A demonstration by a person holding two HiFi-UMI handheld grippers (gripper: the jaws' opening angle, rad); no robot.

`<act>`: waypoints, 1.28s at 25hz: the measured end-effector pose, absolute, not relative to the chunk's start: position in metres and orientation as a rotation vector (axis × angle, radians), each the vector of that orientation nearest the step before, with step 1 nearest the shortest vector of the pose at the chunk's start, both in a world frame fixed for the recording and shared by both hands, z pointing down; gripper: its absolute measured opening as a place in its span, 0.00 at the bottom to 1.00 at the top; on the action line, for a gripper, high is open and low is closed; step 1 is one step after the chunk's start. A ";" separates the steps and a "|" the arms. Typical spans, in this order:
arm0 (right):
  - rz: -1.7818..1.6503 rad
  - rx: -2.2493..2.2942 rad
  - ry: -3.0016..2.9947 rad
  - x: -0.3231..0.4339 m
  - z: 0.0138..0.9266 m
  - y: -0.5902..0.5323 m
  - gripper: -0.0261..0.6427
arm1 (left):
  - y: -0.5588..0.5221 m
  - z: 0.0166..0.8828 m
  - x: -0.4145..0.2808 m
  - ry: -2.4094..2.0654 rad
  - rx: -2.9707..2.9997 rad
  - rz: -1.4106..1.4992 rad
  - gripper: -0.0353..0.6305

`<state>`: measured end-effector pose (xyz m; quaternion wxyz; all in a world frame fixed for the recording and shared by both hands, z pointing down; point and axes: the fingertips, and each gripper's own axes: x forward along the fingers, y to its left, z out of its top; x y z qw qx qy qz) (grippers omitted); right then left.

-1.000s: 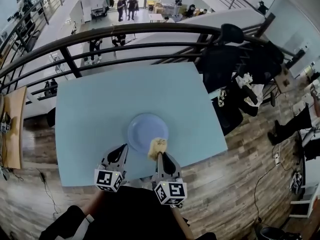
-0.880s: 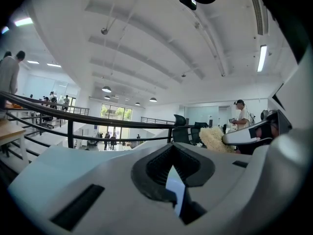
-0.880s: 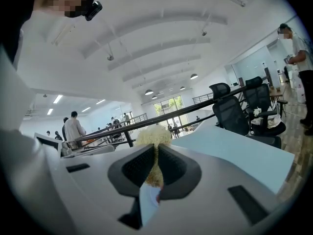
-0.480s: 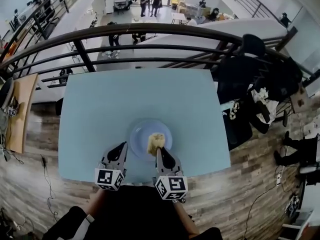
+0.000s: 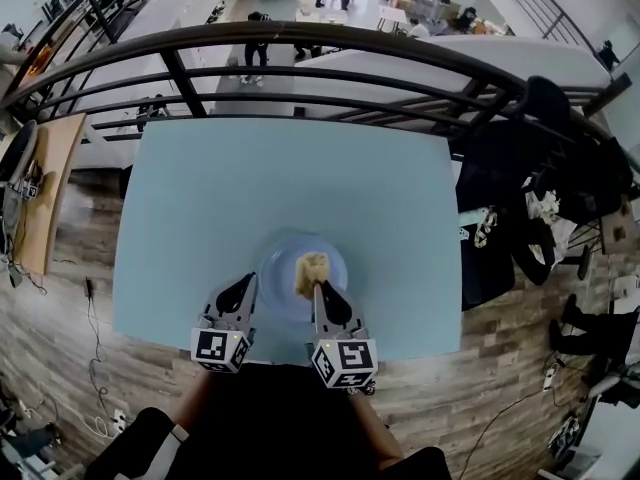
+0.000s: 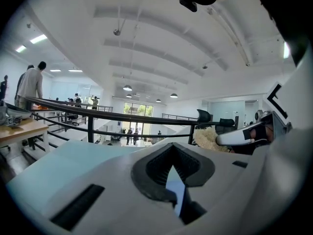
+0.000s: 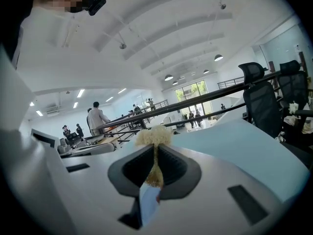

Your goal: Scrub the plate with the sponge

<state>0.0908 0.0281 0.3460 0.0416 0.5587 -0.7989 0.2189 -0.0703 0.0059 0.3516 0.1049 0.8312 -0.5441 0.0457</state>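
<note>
A round pale-blue plate (image 5: pixel 278 260) lies on the light-blue table (image 5: pixel 200 198), near its front edge. My right gripper (image 5: pixel 318 290) is shut on a yellowish sponge (image 5: pixel 311 271), which rests on the plate just right of its middle. The right gripper view shows the sponge (image 7: pixel 153 136) pinched between the jaws of my right gripper (image 7: pixel 155 169). My left gripper (image 5: pixel 247 284) sits at the plate's lower left rim. Its jaws (image 6: pixel 172 169) are drawn together with a thin blue sliver between them, apparently the rim. The sponge (image 6: pixel 208 137) also shows in the left gripper view.
A dark metal railing (image 5: pixel 300 43) runs along the table's far side, with a drop to a lower floor beyond it. Office chairs with dark clothing (image 5: pixel 530 168) stand at the right. A wooden bench (image 5: pixel 40 198) is at the left. Wooden flooring surrounds the table.
The sponge has slid from the plate's lower right rim toward its middle, carried by my right gripper. The left gripper has stayed at the plate's left rim. The head camera has shifted.
</note>
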 end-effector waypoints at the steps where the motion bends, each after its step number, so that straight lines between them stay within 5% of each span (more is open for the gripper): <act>1: 0.674 1.699 -2.449 0.090 0.348 0.025 0.08 | 0.004 0.354 -0.071 -1.609 2.444 0.140 0.06; 32: 0.882 1.476 -2.307 0.073 0.487 -0.025 0.08 | -0.021 0.448 -0.066 -1.639 2.267 0.360 0.06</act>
